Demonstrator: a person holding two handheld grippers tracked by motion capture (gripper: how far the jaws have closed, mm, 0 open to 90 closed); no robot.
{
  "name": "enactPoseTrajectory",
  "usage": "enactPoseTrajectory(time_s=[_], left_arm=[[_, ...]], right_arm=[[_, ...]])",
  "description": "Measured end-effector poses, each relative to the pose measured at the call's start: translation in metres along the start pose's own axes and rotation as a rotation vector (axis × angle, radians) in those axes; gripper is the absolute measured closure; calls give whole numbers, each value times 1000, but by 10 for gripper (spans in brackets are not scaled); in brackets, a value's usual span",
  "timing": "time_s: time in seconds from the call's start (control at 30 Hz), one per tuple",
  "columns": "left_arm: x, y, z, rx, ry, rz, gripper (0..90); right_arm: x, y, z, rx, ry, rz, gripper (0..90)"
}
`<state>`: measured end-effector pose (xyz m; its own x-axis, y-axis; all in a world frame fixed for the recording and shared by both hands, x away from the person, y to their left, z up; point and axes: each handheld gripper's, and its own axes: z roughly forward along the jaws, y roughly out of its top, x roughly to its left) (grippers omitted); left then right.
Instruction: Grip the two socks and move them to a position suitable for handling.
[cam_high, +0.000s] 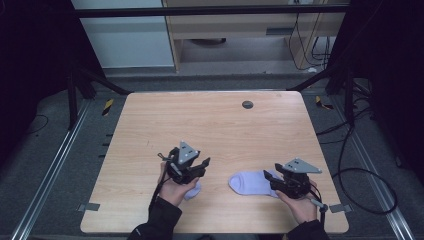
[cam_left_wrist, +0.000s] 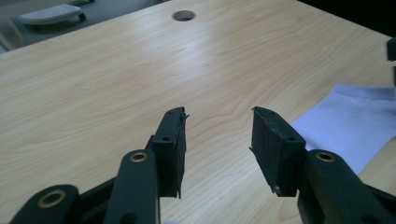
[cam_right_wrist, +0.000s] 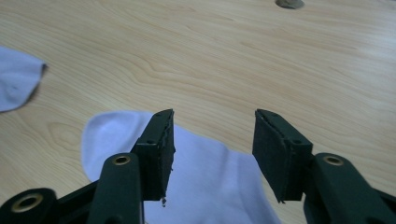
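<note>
Two pale lilac socks lie flat on the wooden tabletop (cam_high: 215, 125) close to its near edge, and both tools hang just above them with nothing in their grip. The left tool (cam_high: 202, 165) stands open, its jaws parted over bare wood in the left gripper view (cam_left_wrist: 217, 140), with no cloth between the pads. The sock under the left hand (cam_high: 194, 190) is mostly covered by that hand (cam_high: 175, 187) in the high view; a small tip of it peeks out toward the middle of the near edge.

The right tool (cam_high: 274, 181) is open too. In the right gripper view (cam_right_wrist: 212, 144) its jaws straddle the larger sock (cam_right_wrist: 210, 182) without pressing on it, so the fabric lies loose beneath them. In the high view this sock (cam_high: 250, 182) stretches from the right tool toward the middle of the near edge, its rounded toe end pointing at the other sock. In the left gripper view it shows at the right (cam_left_wrist: 350, 126), lying flat.

The socks lie well apart, each by its own hand, which suits laying them out singly before pairing or folding. Judging from the parted jaws and slack cloth, both have been set down, and the next grasp would want the pads lowered onto an edge of the fabric.

A round grommet hole (cam_high: 247, 104) sits near the far edge, clear of the work.
</note>
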<state>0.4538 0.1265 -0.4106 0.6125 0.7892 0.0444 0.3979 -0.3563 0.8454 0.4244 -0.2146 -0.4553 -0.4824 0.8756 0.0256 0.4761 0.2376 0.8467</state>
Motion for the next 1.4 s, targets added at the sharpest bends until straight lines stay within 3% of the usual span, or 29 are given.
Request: enactPoseTrajectory(time_s=[0.03, 0.13, 0.17, 0.2, 0.27, 0.4, 0.43, 0.6, 0.63, 0.73, 0.83, 0.97, 1.0, 1.13, 1.4], left_arm=[[0, 0, 0, 0, 0, 0, 534], [22, -10, -19, -2, 32, -33, 518], [22, -10, -19, -2, 32, -33, 515], [29, -13, -25, -6, 47, -41, 514], [39, -19, -34, -11, 73, -50, 510], [56, -31, -51, -8, 114, -73, 502], [60, -35, -55, -9, 121, -81, 502], [75, -60, -70, -11, 154, -121, 494], [79, -72, -72, 12, 164, -123, 492], [85, -89, -74, 46, 172, -151, 492], [86, -97, -75, 58, 173, -160, 492], [85, -113, -70, 111, 164, -176, 493], [85, -113, -70, 111, 164, -176, 498], [77, -114, -64, 126, 147, -155, 502], [67, -117, -51, 159, 115, -118, 548]], right_arm=[[0, 0, 0, 0, 0, 0, 479], [14, 10, 7, -15, 46, -24, 451], [14, 10, 7, -15, 46, -24, 451], [24, 15, 13, -9, 66, -42, 445], [27, 17, 15, -8, 72, -52, 444], [50, 30, 30, -5, 120, -82, 446], [50, 30, 30, -5, 120, -82, 446], [80, 43, 44, -6, 177, -118, 449], [85, 44, 46, -4, 187, -125, 449], [100, 48, 53, 1, 228, -138, 462], [117, 50, 60, 15, 257, -157, 476], [138, 46, 71, 41, 299, -190, 492], [138, 46, 71, 41, 299, -190, 492], [161, 38, 84, 83, 335, -240, 527], [190, 25, 103, 138, 386, -287, 589]])
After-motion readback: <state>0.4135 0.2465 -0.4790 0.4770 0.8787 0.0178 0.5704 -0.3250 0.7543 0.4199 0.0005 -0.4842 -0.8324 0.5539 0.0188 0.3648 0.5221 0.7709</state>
